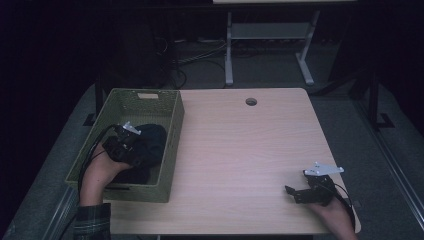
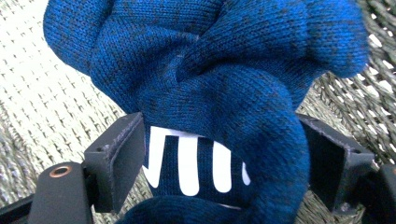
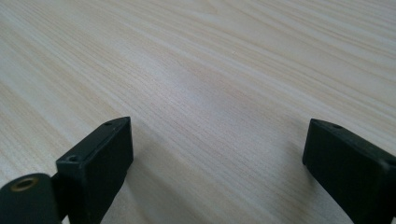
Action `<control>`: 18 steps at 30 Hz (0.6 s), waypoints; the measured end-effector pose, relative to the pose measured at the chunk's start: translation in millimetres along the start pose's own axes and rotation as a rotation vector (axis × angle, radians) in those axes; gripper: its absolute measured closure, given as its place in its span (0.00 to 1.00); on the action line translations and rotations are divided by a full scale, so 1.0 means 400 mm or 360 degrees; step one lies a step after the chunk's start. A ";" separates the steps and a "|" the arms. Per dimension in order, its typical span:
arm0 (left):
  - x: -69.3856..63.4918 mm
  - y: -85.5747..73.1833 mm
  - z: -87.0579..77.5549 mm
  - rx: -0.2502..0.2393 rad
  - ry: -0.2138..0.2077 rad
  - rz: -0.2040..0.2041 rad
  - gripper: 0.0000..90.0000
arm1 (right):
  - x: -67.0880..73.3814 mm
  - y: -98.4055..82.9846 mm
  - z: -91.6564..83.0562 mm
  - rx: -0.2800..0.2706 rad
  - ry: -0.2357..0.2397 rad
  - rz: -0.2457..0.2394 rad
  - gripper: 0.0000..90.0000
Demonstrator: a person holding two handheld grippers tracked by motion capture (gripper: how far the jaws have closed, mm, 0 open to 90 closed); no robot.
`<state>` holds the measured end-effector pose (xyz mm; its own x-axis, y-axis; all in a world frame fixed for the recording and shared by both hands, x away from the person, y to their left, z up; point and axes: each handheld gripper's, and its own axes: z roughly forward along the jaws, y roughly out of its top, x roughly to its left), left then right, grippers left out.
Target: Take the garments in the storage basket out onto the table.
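Note:
A dark blue knitted garment [image 2: 210,70] with white marks lies bunched inside a green woven basket [image 1: 172,145] at the table's left edge. In the high view the garment [image 1: 154,137] looks almost black. My left gripper [image 2: 224,158] reaches down into the basket [image 2: 42,93], and its jaws stand wide with a fold of the garment filling the gap between them, not visibly squeezed. The high view shows the left gripper [image 1: 134,150] over the cloth. My right gripper [image 1: 294,192] rests low at the table's near right, and its jaws [image 3: 217,158] stand open over bare wood.
The light wooden table [image 1: 240,145] has a round cable hole [image 1: 251,101] near its far edge. Beyond the table stands a white desk frame [image 1: 270,35] with cables on the dark floor.

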<state>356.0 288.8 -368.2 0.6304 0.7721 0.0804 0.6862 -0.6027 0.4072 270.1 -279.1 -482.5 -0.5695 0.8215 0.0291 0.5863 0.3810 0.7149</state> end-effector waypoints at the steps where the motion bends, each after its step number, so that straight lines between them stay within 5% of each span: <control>1: 0.002 0.001 0.007 0.0011 -0.0008 -0.0001 0.24 | 0.000 0.000 0.000 0.0000 0.0000 0.0000 0.09; 12: 0.008 0.002 0.043 0.0069 -0.0035 0.0023 0.27 | 0.000 0.000 0.000 0.0000 0.0000 0.0000 0.09; 18: 0.005 0.003 0.052 0.0086 -0.0119 0.0085 0.56 | 0.000 0.000 0.000 0.0000 0.0000 0.0000 0.09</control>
<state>365.4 285.5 -386.5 0.6905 0.7226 0.0315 0.6683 -0.6540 0.3545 270.2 -279.1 -482.5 -0.5694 0.8215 0.0292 0.5862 0.3809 0.7150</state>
